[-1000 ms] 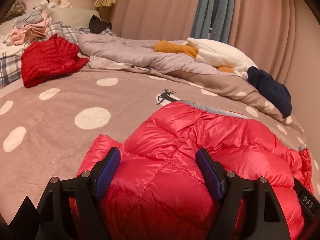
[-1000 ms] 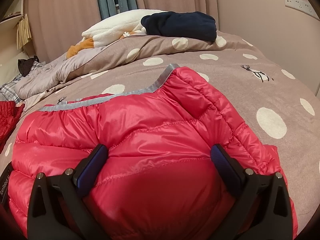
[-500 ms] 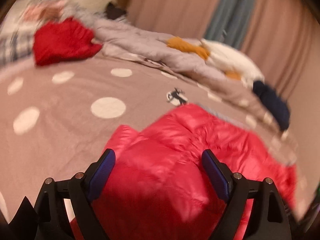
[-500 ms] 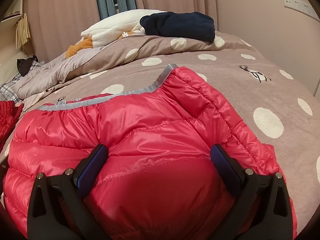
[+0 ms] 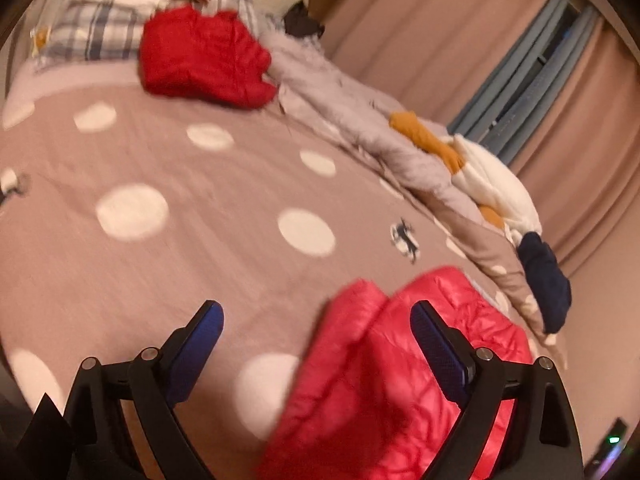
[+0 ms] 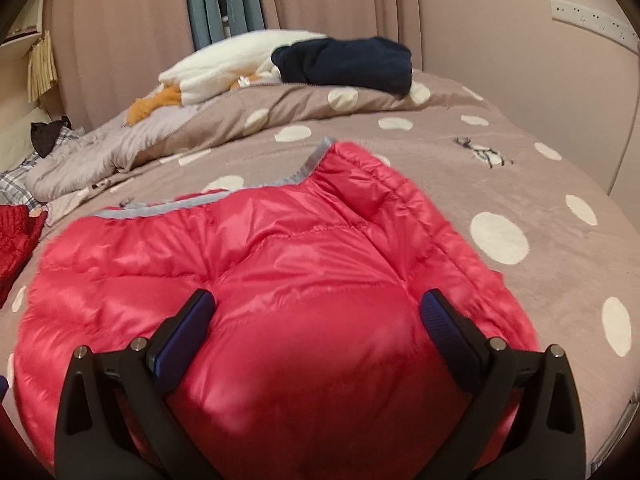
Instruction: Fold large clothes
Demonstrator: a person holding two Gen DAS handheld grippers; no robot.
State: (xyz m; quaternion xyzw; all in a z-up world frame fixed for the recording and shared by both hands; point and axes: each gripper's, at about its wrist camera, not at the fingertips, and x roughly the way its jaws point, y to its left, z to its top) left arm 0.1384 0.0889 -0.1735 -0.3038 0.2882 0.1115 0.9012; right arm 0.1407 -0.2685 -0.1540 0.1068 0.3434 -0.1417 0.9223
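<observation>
A pink-red puffer jacket with a grey trimmed edge lies folded on the dotted brown bed cover. My right gripper is open and hangs just above the jacket's near part, its fingers straddling a puffed bulge. In the left wrist view the jacket sits at the lower right. My left gripper is open and empty, over the jacket's left edge and the bare cover.
A darker red folded jacket lies at the far side near plaid pillows. A rolled grey duvet, orange and white clothes and a navy garment line the curtain side. A wall is on the right.
My left gripper has swung left and away from the jacket, which now fills only its lower right. My right gripper has stayed open over the jacket, almost unmoved.
</observation>
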